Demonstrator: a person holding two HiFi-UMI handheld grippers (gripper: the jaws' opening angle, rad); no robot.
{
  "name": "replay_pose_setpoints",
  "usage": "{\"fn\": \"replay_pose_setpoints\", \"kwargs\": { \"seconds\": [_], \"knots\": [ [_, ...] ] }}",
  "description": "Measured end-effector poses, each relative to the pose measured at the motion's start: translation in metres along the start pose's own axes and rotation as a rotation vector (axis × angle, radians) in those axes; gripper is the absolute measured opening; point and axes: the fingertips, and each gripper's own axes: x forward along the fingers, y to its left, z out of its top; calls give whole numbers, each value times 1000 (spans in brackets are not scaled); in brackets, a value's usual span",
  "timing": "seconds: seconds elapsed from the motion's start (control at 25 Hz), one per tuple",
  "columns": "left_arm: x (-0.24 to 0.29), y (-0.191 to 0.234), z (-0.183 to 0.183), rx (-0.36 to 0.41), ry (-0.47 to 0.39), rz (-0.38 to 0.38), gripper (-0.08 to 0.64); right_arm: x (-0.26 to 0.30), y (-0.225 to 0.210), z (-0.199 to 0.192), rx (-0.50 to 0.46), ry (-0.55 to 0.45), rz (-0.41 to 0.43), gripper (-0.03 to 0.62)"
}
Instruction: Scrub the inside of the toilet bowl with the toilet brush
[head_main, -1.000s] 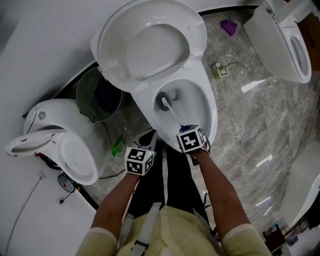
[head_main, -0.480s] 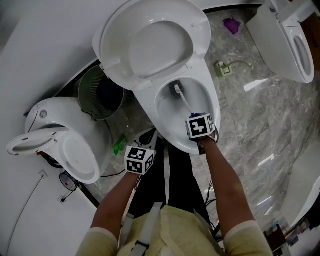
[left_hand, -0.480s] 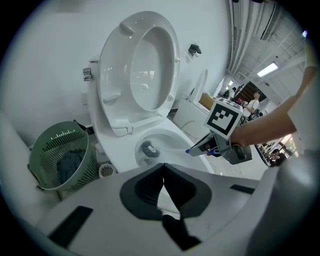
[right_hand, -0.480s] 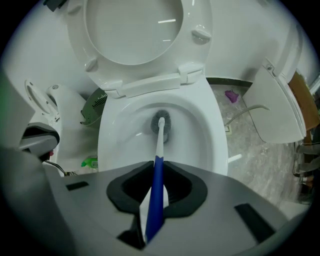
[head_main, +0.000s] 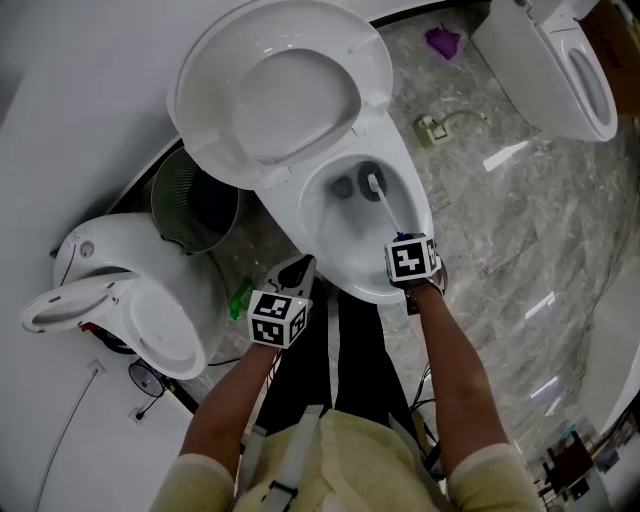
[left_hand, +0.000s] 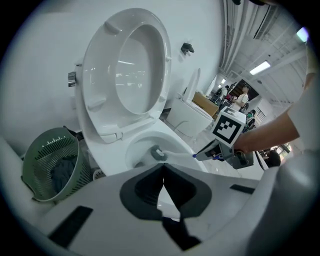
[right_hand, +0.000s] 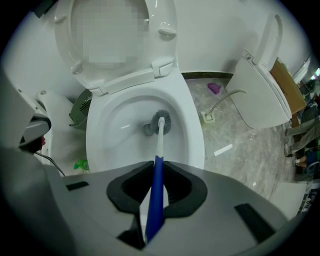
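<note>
The white toilet bowl (head_main: 312, 232) stands open, its seat and lid (head_main: 268, 100) tipped up. My right gripper (head_main: 401, 240) hangs over the bowl's near right rim, shut on the blue handle of the toilet brush (right_hand: 157, 192). The white shaft runs down to the grey brush head (head_main: 375, 183), which rests at the bottom of the bowl beside the drain hole. The right gripper view shows the brush head (right_hand: 161, 120) deep inside the bowl (right_hand: 97, 145). My left gripper (head_main: 297, 271) stays in front of the bowl's near left edge, shut with nothing in it. The left gripper view shows its jaws (left_hand: 163, 170) touching.
A green mesh waste basket (head_main: 193, 200) stands left of the toilet. A second toilet (head_main: 130, 295) is at the lower left and a third (head_main: 555, 60) at the upper right. On the marble floor lie a green bottle (head_main: 238, 297), a purple item (head_main: 441, 42) and a cable box (head_main: 432, 128).
My right gripper has swept the brush head from the bowl's left side toward its back right, near the drain. The left gripper has hardly moved.
</note>
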Motion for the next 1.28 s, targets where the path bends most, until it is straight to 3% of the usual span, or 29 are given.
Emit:
{"fn": "replay_pose_setpoints", "kwargs": {
  "seconds": [0.44, 0.84, 1.28],
  "knots": [
    [3, -20, 1, 49, 29, -55, 12, -17, -10, -66, 49, 66, -14, 72],
    [-2, -36, -10, 46, 56, -87, 12, -37, -6, -118, -7, 183, -7, 72],
    [-9, -35, -12, 36, 47, -86, 12, -40, 33, -145, -57, 287, 89, 72]
  ]
}}
